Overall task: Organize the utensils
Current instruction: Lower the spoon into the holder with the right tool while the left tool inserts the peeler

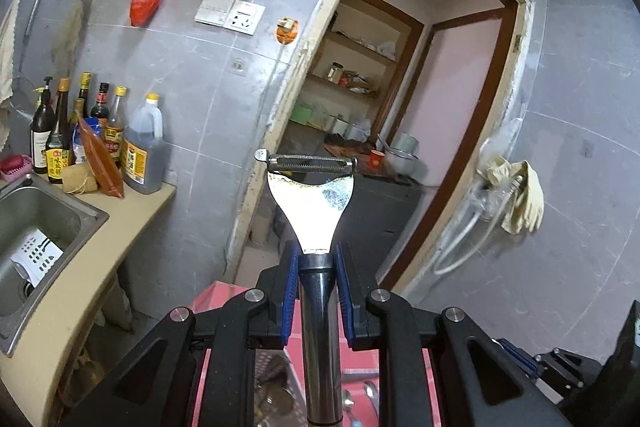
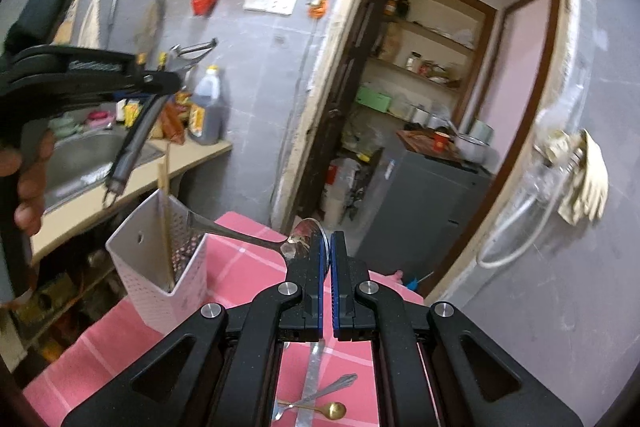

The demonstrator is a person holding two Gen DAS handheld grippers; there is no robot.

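L tongs (image 1: 316, 267) clamped, R tongs (image 2: 329, 251) shut, both raised, prob. tilted down

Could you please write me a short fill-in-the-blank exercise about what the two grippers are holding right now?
1. The left gripper is shut on a ____.
2. The right gripper clamps a ____ by its bowl.
3. The white utensil holder stands on a ____ tablecloth.

Missing words: peeler; spoon; pink
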